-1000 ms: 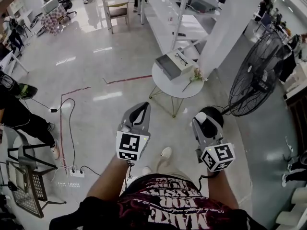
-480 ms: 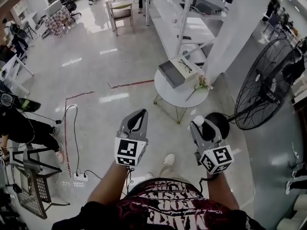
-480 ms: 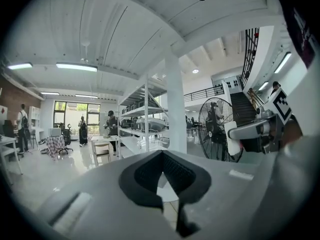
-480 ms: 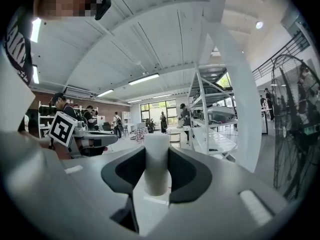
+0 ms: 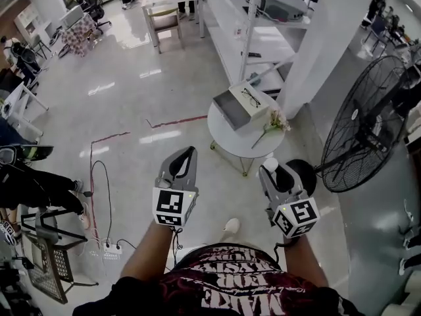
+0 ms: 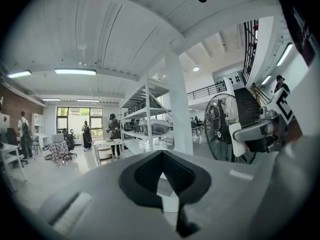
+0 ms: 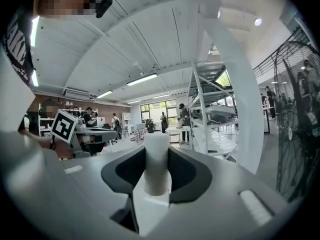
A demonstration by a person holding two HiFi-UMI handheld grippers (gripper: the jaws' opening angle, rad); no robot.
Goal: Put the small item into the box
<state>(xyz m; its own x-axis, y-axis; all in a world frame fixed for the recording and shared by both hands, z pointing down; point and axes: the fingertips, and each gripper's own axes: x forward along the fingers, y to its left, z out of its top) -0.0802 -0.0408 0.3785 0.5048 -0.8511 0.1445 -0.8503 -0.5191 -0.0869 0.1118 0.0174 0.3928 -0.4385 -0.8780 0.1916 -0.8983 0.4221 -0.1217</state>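
A small white cylinder (image 7: pixel 156 163) stands upright between the black pads of my right gripper (image 7: pixel 157 156), which is shut on it. In the head view its white tip (image 5: pixel 270 165) pokes out of the right gripper (image 5: pixel 271 170), held low at the right. My left gripper (image 5: pixel 185 154) is held beside it at the left, its jaws shut with nothing between them (image 6: pixel 161 156). The open grey box (image 5: pixel 238 102), with a pair of glasses on its raised lid, sits on a round white table (image 5: pixel 227 137) ahead of both grippers, well apart from them.
A flower stem (image 5: pixel 268 128) lies on the table beside the box. A large black floor fan (image 5: pixel 368 120) stands to the right, a white pillar (image 5: pixel 322 38) and white shelving (image 5: pixel 263 18) behind the table. Cables and a power strip (image 5: pixel 109 247) lie on the floor at the left.
The view has shifted forward: the table and box sit a little lower and closer. Both grippers keep the same pose, the right one still holding the white cylinder.
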